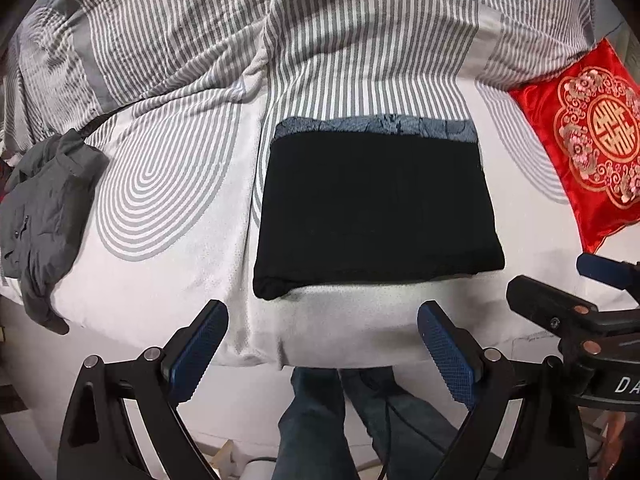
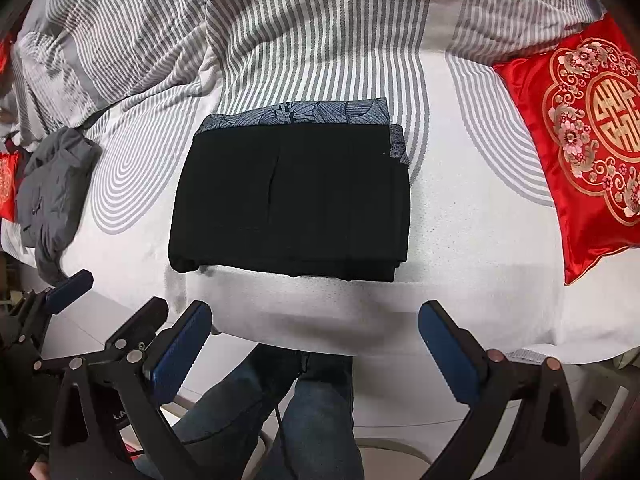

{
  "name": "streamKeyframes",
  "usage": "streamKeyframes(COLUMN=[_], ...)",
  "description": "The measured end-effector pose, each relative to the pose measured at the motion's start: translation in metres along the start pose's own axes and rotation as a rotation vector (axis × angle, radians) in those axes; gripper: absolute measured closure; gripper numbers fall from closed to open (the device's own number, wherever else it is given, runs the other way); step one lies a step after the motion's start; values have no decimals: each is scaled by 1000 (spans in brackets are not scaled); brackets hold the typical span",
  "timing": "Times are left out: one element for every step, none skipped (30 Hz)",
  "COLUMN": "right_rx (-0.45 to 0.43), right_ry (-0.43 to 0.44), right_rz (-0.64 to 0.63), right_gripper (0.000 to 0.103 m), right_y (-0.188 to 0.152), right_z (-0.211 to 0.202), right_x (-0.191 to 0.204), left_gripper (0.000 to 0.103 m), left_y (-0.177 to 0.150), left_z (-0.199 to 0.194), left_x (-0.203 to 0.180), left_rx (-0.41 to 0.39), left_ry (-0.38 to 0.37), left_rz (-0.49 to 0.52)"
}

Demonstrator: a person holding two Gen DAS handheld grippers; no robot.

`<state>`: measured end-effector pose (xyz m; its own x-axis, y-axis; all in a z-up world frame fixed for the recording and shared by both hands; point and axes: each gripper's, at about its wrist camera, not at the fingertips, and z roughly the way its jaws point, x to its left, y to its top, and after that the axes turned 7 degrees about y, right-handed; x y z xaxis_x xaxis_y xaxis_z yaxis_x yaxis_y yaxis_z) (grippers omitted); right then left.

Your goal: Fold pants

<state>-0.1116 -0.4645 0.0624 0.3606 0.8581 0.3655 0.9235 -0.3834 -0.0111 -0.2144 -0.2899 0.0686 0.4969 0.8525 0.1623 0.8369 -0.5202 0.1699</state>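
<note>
Black pants [image 1: 376, 208] lie folded on the bed [image 1: 168, 280]; we judge folding done.
Left claw [image 1: 322, 354] and right claw [image 2: 316, 354], at six o'clock, gape wide and empty; next, withdraw.

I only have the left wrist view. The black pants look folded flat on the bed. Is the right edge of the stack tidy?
Observer: Not quite. In the right wrist view, the right edge of the pants shows stepped layers, not a flush edge.
Operator: Anything poking out there?
Observer: Yes, a bit of the blue patterned fabric sticks out past the far right corner.
Operator: Is the right gripper free?
Observer: The right gripper is empty, with its jaws wide apart.
</note>
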Motion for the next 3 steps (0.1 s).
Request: streamKeyframes(right_rx=[0,0,0], right_ry=[0,-1,-2], right_rz=[2,2,2], right_gripper=[0,0,0], right_y=[0,0,0], right_z=[0,0,0], right_x=[-1,-1,-2], left_gripper=[7,7,7], left_y=[0,0,0], left_z=[0,1,1], left_x=[0,0,0], left_rx=[2,4,7], left_ry=[-2,-4,-4], left_rz=[-1,-1,-2])
